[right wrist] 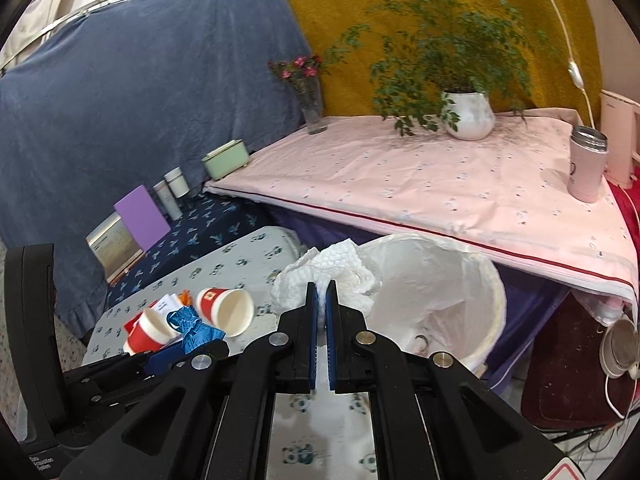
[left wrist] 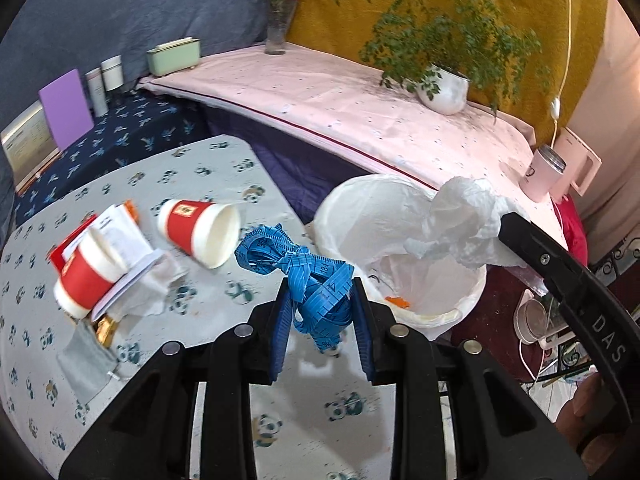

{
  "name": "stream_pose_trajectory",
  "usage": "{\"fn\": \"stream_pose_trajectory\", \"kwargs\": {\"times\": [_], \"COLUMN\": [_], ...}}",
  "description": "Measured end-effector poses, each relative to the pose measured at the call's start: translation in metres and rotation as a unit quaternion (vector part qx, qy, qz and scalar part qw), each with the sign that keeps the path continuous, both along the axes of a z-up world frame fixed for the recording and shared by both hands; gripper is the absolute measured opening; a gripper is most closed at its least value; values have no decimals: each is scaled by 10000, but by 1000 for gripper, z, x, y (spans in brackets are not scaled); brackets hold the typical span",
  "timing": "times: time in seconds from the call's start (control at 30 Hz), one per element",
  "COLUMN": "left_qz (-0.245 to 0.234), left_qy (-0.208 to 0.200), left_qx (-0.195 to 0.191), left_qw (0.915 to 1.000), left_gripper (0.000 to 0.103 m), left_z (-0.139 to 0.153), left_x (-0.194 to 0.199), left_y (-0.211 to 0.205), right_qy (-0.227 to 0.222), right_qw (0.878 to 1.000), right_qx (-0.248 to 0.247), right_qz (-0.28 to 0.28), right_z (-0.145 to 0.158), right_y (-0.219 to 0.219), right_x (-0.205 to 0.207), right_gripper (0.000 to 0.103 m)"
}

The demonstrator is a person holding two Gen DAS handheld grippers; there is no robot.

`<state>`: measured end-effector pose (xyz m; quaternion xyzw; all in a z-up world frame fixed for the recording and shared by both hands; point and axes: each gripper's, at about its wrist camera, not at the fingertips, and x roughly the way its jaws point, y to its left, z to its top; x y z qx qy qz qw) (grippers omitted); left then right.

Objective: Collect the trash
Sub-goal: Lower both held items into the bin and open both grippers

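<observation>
Right now the left gripper pinches a bundled blue tape measure between its pads, held over the table's edge beside the white-lined trash bin. Meanwhile, the right gripper is pressed together on a crumpled white paper towel, which bulges beyond its tips at the bin's near rim. Two red paper cups lie farther back on the table, among papers.
</observation>
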<state>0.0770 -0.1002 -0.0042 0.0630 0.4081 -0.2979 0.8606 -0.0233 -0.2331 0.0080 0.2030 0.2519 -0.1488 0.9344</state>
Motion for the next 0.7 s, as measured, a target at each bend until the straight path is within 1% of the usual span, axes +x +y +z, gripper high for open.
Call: {"fn": "stream_pose_trajectory", "kwargs": {"times": [0.17, 0.33, 0.4, 0.63, 0.7], "left_qz": [-346, -636, -747, -945, -952], "left_qy": [-30, 102, 176, 219, 163], "left_qx": [97, 154, 222, 292, 349], "left_qw": [9994, 9978, 9968, 9949, 9947], "left_gripper": [28, 28, 28, 29, 36], "left_z": [-6, -16, -23, -37, -39], "left_x": [2, 8, 12, 23, 25], "left_y": [-38, -73, -85, -115, -119], "right_qy": [34, 113, 136, 229, 248], "right_qw": [9996, 9987, 9984, 9977, 9976], "right_qx": [70, 145, 160, 192, 218], "right_qz": [-281, -481, -526, -609, -610], "right_z": [-8, -18, -22, -32, -34], "right_y": [-31, -56, -62, -81, -85], "right_x": [-7, -6, -5, 4, 8], "right_gripper": [4, 4, 4, 4, 4]}}
